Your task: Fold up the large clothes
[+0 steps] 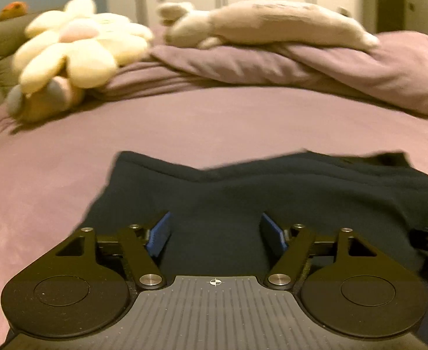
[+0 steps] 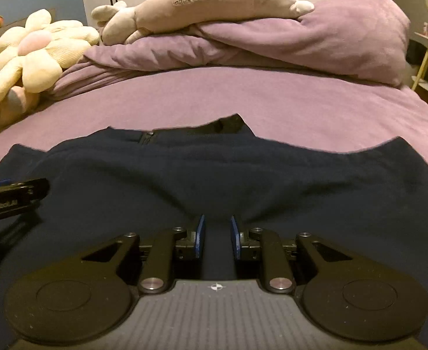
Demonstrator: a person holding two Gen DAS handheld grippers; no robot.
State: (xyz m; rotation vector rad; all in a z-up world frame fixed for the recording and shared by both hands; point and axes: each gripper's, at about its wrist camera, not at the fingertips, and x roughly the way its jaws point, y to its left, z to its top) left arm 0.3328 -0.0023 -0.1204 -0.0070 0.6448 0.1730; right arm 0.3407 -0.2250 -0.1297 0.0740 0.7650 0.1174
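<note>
- Purple bedding covers the bed point(image 2: 243, 99); at the far left lies a flower cushion point(image 2: 36, 49), then a long plush toy point(image 2: 202, 0) on a bunched purple duvet point(image 2: 316, 40), with white cupboard doors behind.
- Spread across the near part of the bed is the dark navy garment point(image 2: 214, 169), its zip and collar area at the far edge.
- Left gripper point(image 1: 215, 230): fingers point(image 1: 160, 233) released and wide apart, low over the cloth near its left edge, grasping nothing.
- Right gripper point(image 2: 217, 236): fingers point(image 2: 199, 234) set a narrow gap apart over the middle of the cloth; I cannot tell whether fabric is pinched between them.
- Risk, as I judge it: an uneven grab, one side held and the other not, would drag the garment skewed and wrinkle the fold; thick fabric may also slip from a shallow pinch.
</note>
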